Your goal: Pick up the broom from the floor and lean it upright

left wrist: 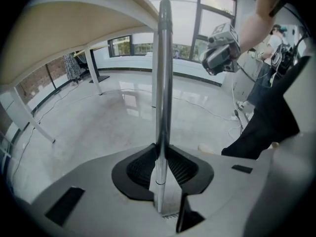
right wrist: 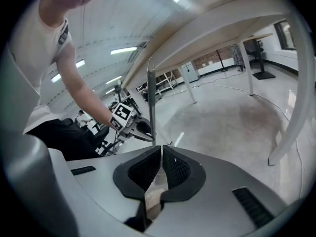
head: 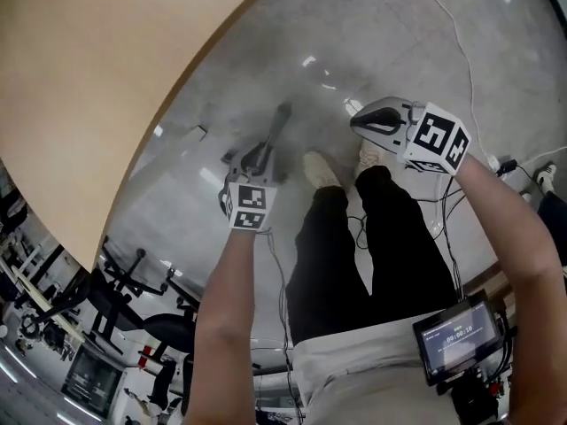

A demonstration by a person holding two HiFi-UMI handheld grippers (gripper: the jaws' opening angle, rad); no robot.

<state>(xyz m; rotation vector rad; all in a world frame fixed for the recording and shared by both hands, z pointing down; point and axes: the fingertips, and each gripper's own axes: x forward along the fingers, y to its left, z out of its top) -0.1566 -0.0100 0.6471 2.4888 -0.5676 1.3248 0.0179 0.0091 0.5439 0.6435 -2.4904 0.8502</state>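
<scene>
Left hand-held gripper [left wrist: 161, 152] clamped on broom handle [left wrist: 163, 83], handle near upright beside counter [left wrist: 74, 23] edge. Right hand-held gripper [right wrist: 161, 154] closed, empty. Risk: smooth handle slipping through single grip; tip striking counter.

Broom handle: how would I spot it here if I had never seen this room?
Start at the broad beige tabletop. Beside its curved edge, the left gripper is clamped on a slim silvery metal pole. It is the only shiny rod; the white table legs are thicker and dull.
</scene>
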